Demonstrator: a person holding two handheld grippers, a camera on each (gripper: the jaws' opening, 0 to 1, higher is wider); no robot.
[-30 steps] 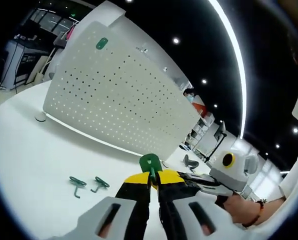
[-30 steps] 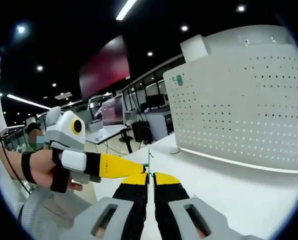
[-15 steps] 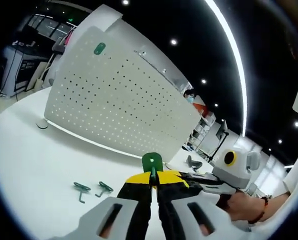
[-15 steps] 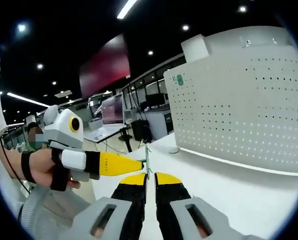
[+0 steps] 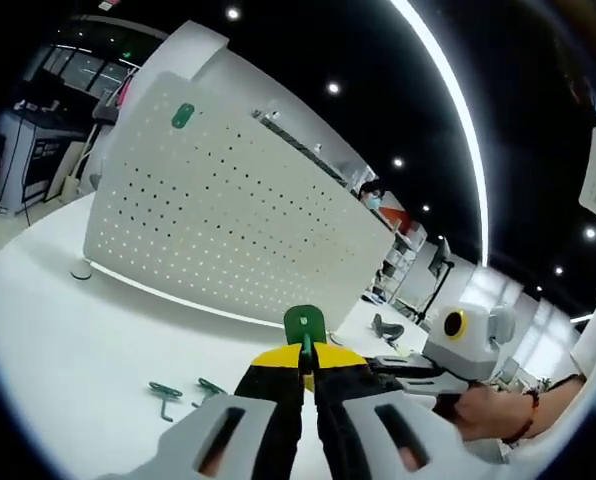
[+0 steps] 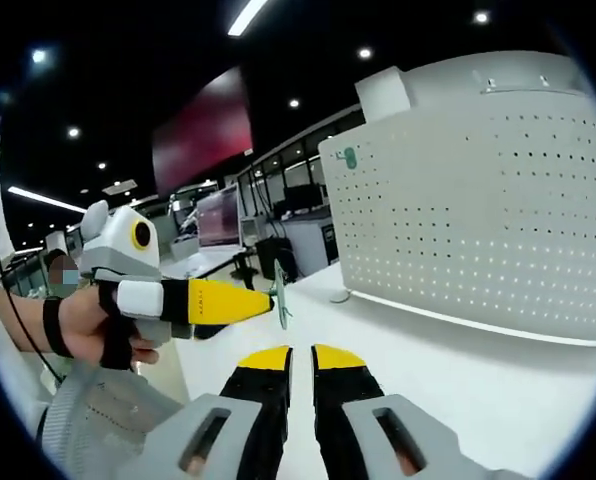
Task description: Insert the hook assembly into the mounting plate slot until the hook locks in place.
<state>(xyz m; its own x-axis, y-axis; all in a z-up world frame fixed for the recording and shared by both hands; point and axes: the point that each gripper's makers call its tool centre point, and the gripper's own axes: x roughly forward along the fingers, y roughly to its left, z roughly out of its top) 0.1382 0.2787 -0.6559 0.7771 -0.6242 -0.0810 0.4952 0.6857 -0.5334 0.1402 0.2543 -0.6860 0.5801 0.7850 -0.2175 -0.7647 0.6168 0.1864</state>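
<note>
Left claw [image 5: 305,362] is pinched tight on a green hook [image 5: 304,325], its round plate sticking up just above the yellow tips at lower centre of the left gripper view. From the right gripper view the same hook [image 6: 280,293] sits at the tip of the left claw [image 6: 268,301], left of centre, edge-on.

Right claw [image 6: 301,358]: jaws narrow, just a thin gap, nothing between them. It also shows at lower right of the left gripper view [image 5: 373,363], tips close beside the left claw's, a hand [image 5: 488,413] behind it.

White pegboard [image 5: 218,215] stands upright on the white worktop [image 5: 68,340], upper left to centre. One green hook plate [image 5: 182,115] is already mounted near its top corner; same one [image 6: 349,157] at upper centre in the right gripper view.

Two spare green hooks [image 5: 164,394] [image 5: 211,387] lie on the worktop, lower left, near each other.

Room: dark ceiling with spot lights and a long light strip, desks and monitors in the background.
</note>
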